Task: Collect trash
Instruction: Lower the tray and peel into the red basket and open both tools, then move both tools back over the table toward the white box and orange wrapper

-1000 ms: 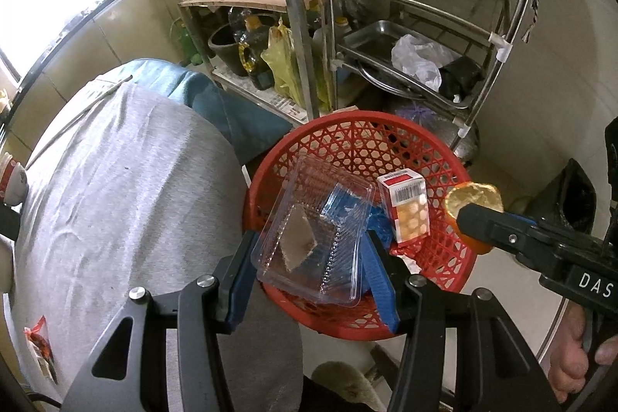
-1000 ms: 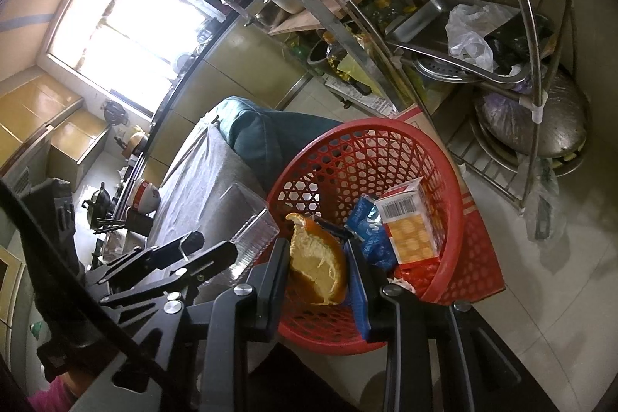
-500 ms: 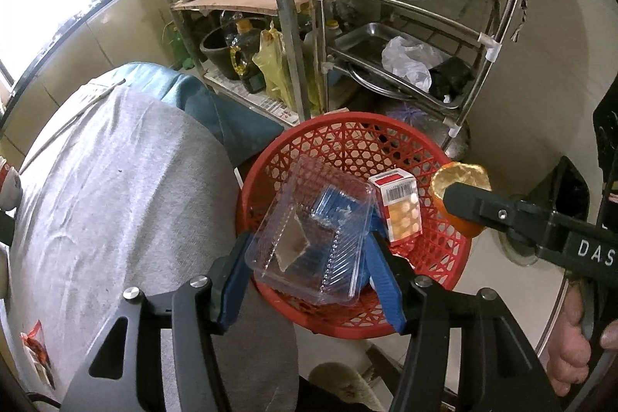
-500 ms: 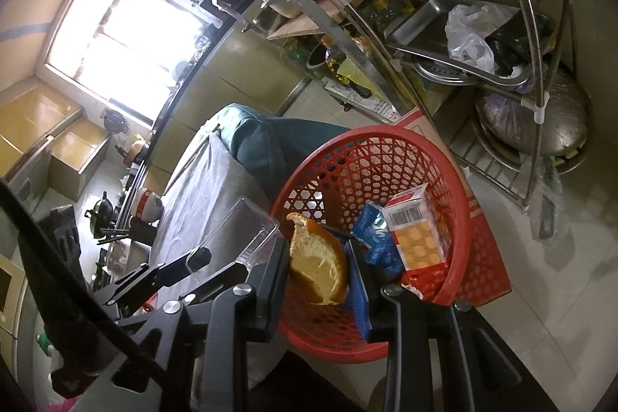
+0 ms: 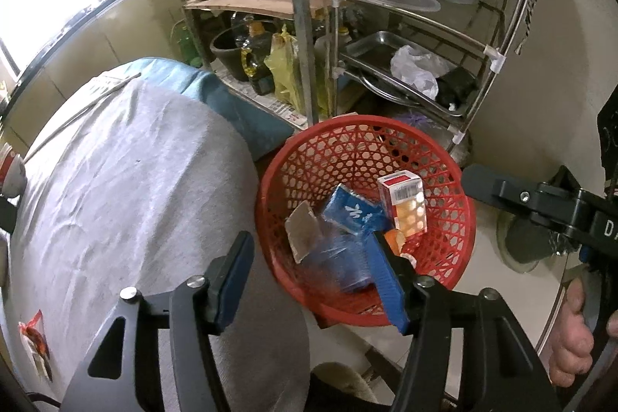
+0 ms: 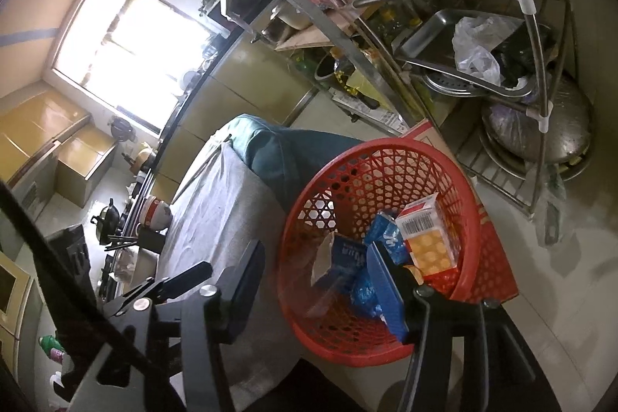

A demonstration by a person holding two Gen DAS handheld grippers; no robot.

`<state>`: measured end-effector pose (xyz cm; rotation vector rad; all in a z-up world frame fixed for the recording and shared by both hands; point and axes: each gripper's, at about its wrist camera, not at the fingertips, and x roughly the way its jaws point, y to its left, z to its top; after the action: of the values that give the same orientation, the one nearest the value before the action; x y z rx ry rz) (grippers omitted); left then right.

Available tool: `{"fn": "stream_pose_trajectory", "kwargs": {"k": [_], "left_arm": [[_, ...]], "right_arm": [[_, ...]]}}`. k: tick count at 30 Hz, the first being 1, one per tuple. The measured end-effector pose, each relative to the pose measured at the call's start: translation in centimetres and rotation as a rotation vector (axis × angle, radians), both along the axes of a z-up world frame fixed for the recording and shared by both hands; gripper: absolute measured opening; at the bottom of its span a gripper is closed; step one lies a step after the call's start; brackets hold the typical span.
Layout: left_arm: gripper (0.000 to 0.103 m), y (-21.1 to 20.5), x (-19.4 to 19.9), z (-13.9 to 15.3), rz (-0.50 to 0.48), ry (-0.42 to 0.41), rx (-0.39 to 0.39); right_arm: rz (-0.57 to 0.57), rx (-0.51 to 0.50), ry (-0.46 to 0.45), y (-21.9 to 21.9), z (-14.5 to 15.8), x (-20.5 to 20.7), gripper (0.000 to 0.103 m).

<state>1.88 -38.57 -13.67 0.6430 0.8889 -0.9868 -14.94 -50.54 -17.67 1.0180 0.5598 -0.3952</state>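
Both grippers hung above the red basket. The left gripper and right gripper were each opening, with nothing between the fingers. The trash lay inside the basket: a clear tray, blue packets and a carton. Risk: the tray, leaning near the basket's rim, could tip out if a finger caught it.

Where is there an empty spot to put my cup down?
The grey cloth beside the red basket is mostly bare, up to the blue bundle. The basket is crowded with trash, and the metal rack behind it is packed.
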Motion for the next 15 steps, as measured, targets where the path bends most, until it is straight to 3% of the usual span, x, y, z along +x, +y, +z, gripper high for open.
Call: {"fn": "stream_pose_trajectory", "kwargs": {"k": [15], "left_arm": [[0.063, 8.5, 1.5, 4.2, 0.103, -0.049, -0.132]], "right_arm": [[0.133, -0.082, 0.028, 5.7, 2.2, 4.0, 0.06]]}}
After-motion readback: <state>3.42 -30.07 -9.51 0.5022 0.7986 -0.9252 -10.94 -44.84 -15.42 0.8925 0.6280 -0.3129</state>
